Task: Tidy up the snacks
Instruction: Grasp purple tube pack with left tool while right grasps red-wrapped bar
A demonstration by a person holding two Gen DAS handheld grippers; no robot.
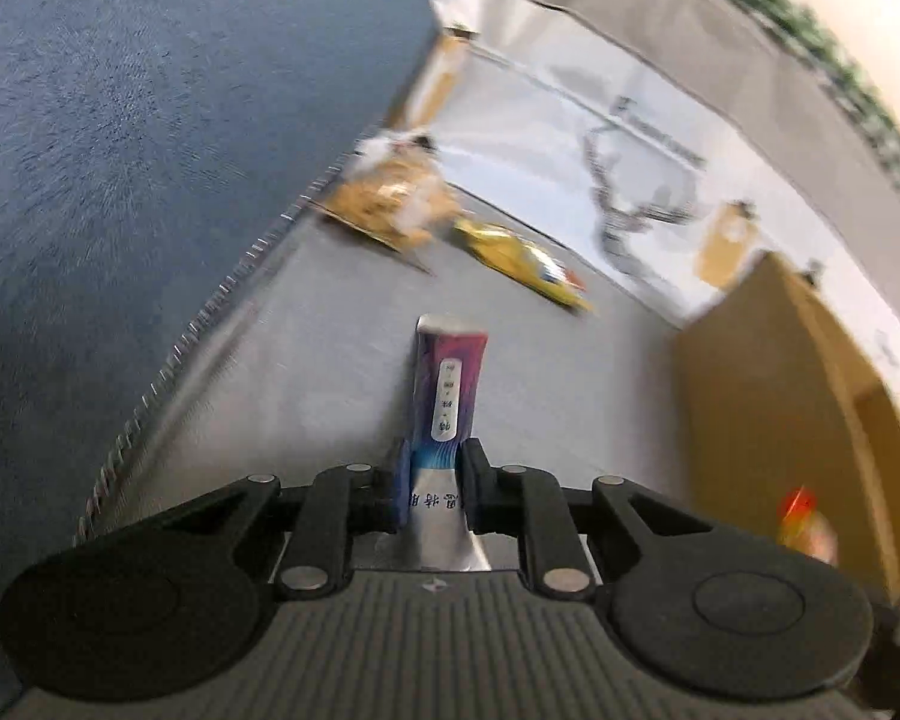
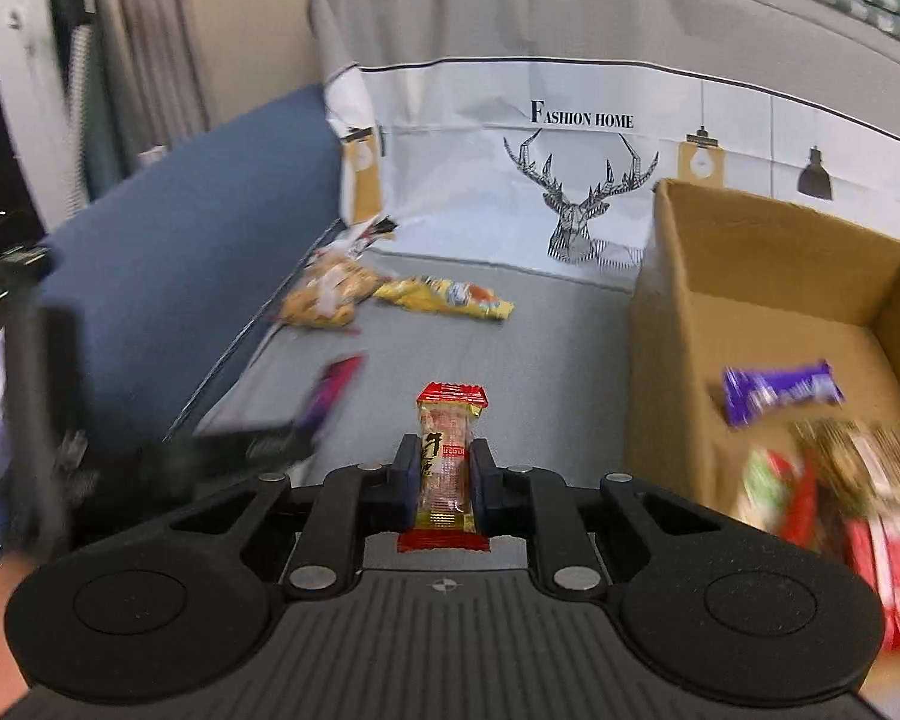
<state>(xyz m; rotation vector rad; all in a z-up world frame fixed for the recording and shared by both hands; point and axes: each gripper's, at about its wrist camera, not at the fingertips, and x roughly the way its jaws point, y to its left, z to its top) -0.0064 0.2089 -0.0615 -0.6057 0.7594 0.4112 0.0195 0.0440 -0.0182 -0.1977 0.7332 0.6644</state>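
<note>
My left gripper (image 1: 431,468) is shut on a purple and blue snack stick (image 1: 447,390), held above the grey sofa seat (image 1: 306,360). My right gripper (image 2: 444,471) is shut on a red and clear snack stick (image 2: 447,456). Left of it the other gripper (image 2: 252,438) shows as a dark blur with its purple stick (image 2: 333,390). An open cardboard box (image 2: 678,324) stands to the right and holds a purple bar (image 2: 780,393) and several red packets (image 2: 834,492). An orange snack bag (image 2: 324,294) and a yellow packet (image 2: 444,297) lie at the back of the seat.
A blue cushion (image 2: 168,276) bounds the seat on the left. A white cloth with a deer print (image 2: 582,204) hangs over the backrest. The box (image 1: 774,408) sits at the right in the left wrist view, with the orange bag (image 1: 390,198) and yellow packet (image 1: 522,264) ahead.
</note>
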